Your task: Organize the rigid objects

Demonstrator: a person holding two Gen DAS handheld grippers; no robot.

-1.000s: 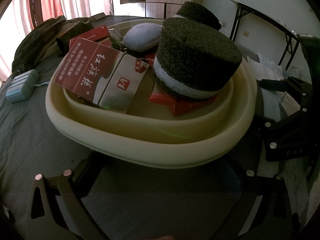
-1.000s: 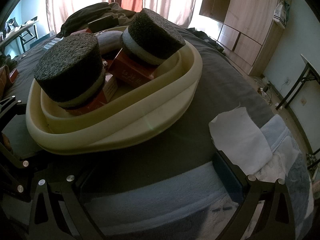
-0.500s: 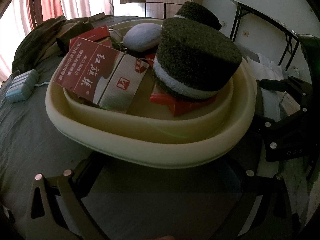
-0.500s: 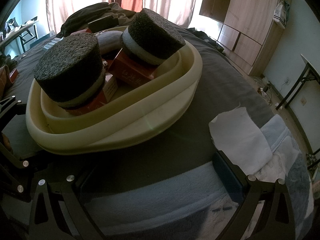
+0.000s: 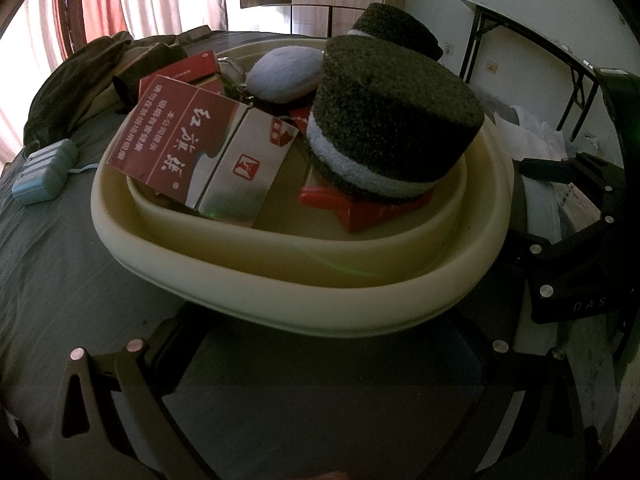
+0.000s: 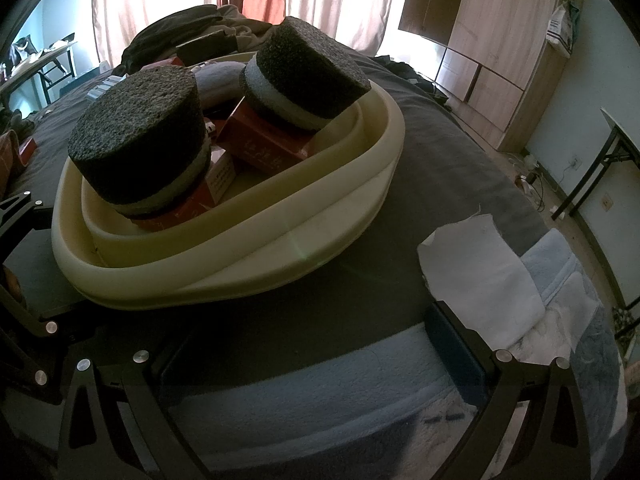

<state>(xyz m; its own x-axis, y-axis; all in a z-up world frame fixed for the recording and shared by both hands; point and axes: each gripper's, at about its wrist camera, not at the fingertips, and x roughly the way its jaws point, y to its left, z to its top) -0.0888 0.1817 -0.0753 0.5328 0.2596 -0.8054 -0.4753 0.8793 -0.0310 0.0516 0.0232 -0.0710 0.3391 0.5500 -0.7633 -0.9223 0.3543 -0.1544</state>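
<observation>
A cream oval basin (image 5: pixel 280 288) (image 6: pixel 248 264) sits on a dark grey bed. It holds two black round sponges with a pale band (image 5: pixel 392 112) (image 6: pixel 136 136) (image 6: pixel 308 68), red boxes (image 5: pixel 180 140) (image 6: pixel 264 148) and a grey-blue pouch (image 5: pixel 286 74). My left gripper (image 5: pixel 320 344) is open and empty, just in front of the basin's near rim. My right gripper (image 6: pixel 304 344) is open and empty, near the basin's right side. The right gripper also shows at the right edge of the left wrist view (image 5: pixel 576 264).
A pale blue power strip (image 5: pixel 44 176) lies on the bed left of the basin. A white cloth (image 6: pixel 480 276) and light blue towels (image 6: pixel 320 400) lie to the right. Dark clothes (image 6: pixel 180 28) are heaped behind. A wooden wardrobe (image 6: pixel 492 40) stands beyond the bed.
</observation>
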